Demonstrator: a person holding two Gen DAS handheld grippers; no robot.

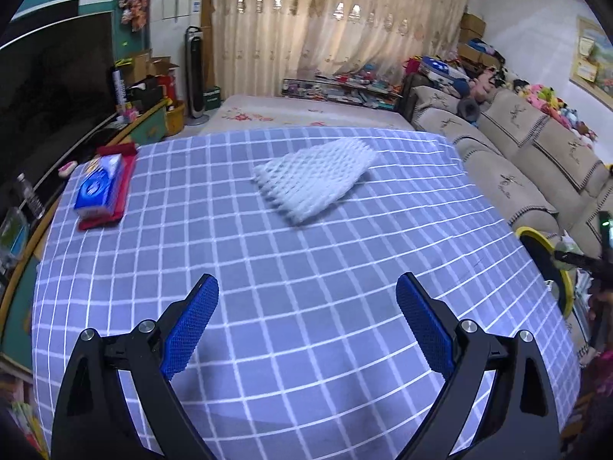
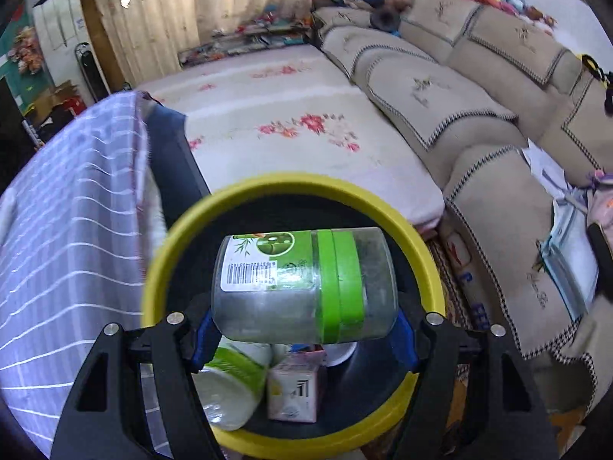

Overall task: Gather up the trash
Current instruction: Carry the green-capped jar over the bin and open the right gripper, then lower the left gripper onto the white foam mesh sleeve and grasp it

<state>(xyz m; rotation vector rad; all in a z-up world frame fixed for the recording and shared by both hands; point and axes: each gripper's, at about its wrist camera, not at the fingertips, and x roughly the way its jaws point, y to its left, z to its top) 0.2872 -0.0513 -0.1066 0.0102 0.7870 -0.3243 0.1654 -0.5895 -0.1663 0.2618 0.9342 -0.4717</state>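
My right gripper (image 2: 304,329) is shut on a clear plastic jar with a green label and green band (image 2: 302,285), held sideways right above the yellow-rimmed trash bin (image 2: 161,253). Inside the bin lie a white bottle with a green label (image 2: 230,383) and a small pink box (image 2: 293,395). My left gripper (image 1: 306,318) is open and empty, low over the blue checked tablecloth (image 1: 268,287). A white foam net sleeve (image 1: 316,178) lies on the cloth ahead of it. The bin's rim also shows in the left wrist view (image 1: 563,280) at the table's right edge.
A blue tissue pack (image 1: 99,188) on a red book (image 1: 124,191) lies at the table's far left. A beige sofa (image 2: 479,122) runs along the right. A floral mat (image 2: 287,126) covers the floor beyond the table.
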